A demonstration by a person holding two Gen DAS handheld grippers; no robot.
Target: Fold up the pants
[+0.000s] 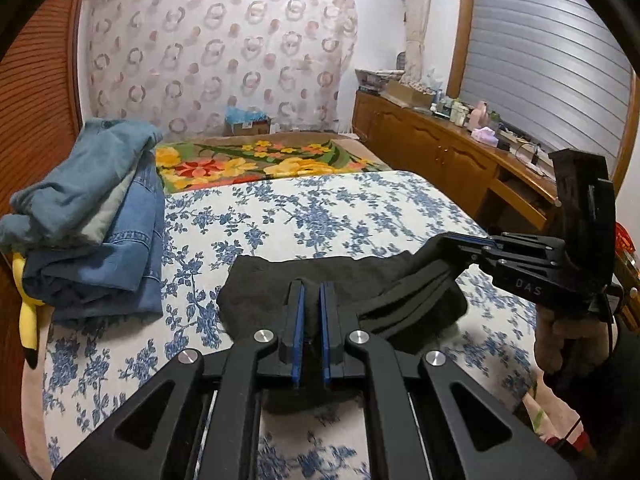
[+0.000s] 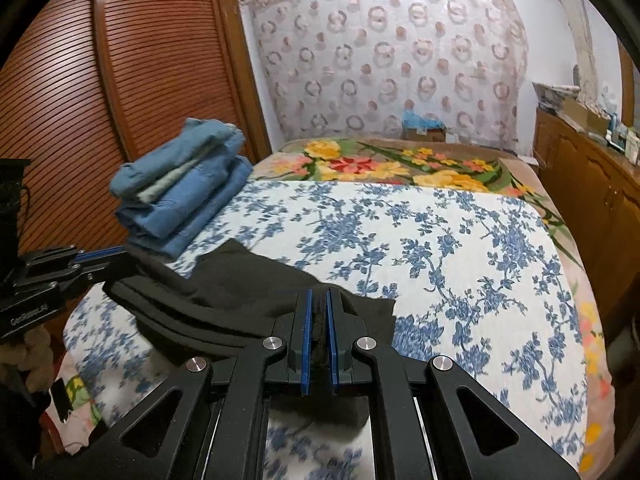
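Black pants (image 1: 320,280) lie bunched on the blue-flowered bedspread (image 1: 320,216), held up between both grippers. My left gripper (image 1: 312,292) is shut on the pants' near edge. My right gripper (image 2: 318,300) is shut on another part of the pants (image 2: 240,284), with cloth showing between its blue pads (image 2: 306,320). In the left wrist view the right gripper (image 1: 452,248) comes in from the right, its fingers wrapped in the cloth. In the right wrist view the left gripper (image 2: 116,256) comes in from the left.
A stack of folded blue jeans (image 1: 96,216) sits on the bed's left side, also in the right wrist view (image 2: 184,184). A flowered blanket (image 1: 256,164) lies beyond. A wooden cabinet (image 1: 440,152) runs along the right, a slatted wardrobe (image 2: 120,80) along the left.
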